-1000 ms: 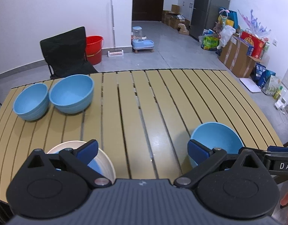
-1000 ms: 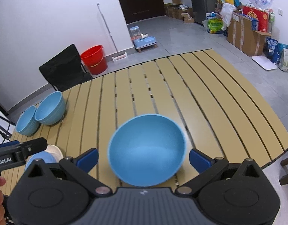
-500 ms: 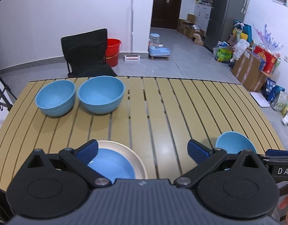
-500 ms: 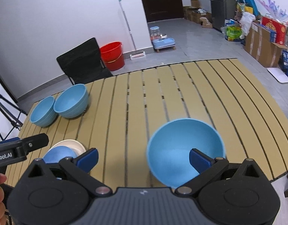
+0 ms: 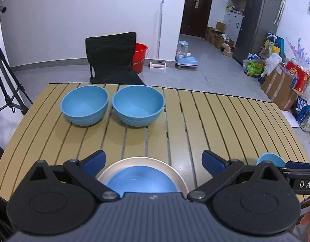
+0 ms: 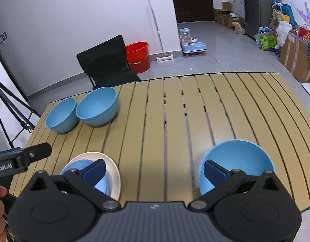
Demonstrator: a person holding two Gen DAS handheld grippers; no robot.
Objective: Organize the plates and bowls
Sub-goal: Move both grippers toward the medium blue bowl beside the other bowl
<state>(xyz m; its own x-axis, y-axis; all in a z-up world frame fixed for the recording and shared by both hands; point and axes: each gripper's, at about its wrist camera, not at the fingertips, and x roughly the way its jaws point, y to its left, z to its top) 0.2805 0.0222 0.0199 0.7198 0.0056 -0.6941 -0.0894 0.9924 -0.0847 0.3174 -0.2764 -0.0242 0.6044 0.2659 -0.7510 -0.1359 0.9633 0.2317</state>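
Left wrist view: left tongs (image 5: 152, 160) spread wide and empty, hovering over a blue plate (image 5: 141, 179) nested in a cream plate (image 5: 106, 173) at the near edge of the slatted desk (image 5: 195, 125). Two blue bowls (image 5: 84, 104) (image 5: 138, 104) stand side by side at the far left, rims nearly touching; a third bowl (image 5: 270, 159) shows near the right edge. Beyond the desk are a black chair (image 5: 112, 58), a red bucket (image 5: 140, 58) and grey floor tiles. Right wrist view: right tongs (image 6: 153, 170) likewise wide apart and holding nothing, their right finger (image 6: 215, 173) overlapping the near rim of the lone bowl (image 6: 235, 157), which sits well apart from the pair. Judged step: grasping this bowl for stacking with the others; good practice would be to set one finger inside and one outside the wall, close firmly, and lift level. Cardboard boxes (image 6: 296, 60) line the right wall.
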